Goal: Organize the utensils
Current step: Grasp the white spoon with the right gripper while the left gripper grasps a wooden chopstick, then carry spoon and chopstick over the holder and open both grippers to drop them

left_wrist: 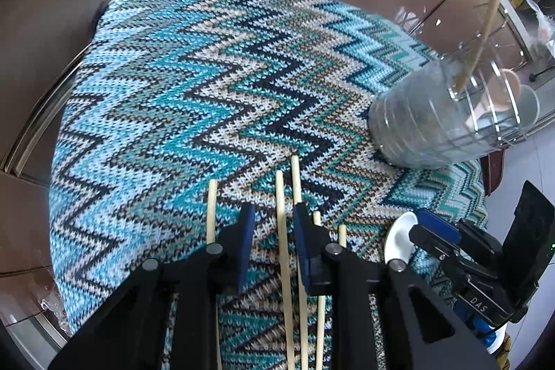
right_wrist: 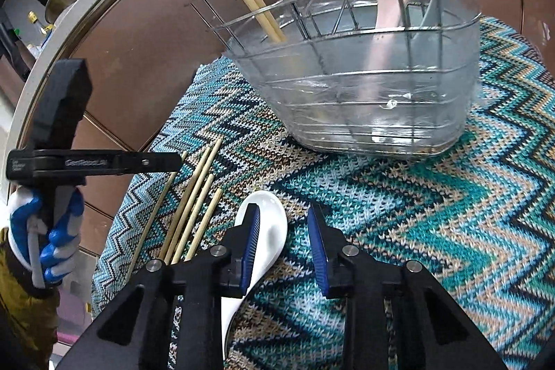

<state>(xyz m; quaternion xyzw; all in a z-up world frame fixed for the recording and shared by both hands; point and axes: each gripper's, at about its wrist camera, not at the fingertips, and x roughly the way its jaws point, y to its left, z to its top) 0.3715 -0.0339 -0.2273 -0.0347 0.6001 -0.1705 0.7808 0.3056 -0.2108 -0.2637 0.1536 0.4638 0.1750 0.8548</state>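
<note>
Teal-and-navy zigzag cloth (right_wrist: 416, 231); white spoon (right_wrist: 267, 231); pale bamboo chopsticks (left_wrist: 282, 231).

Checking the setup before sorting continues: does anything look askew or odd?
Nothing is spilled or damaged. Loose chopsticks lie unevenly on the cloth, and a white spoon lies beside them, outside the rack.

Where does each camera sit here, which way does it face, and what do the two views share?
Left wrist: on the left gripper, facing steeply down at chopsticks on the cloth; its own jaws show, plus the right gripper.
Right wrist: on the right gripper, facing down and forward at the spoon and rack; its own jaws and the gloved left hand show.
Shared: chopsticks, spoon, rack, cloth.
</note>
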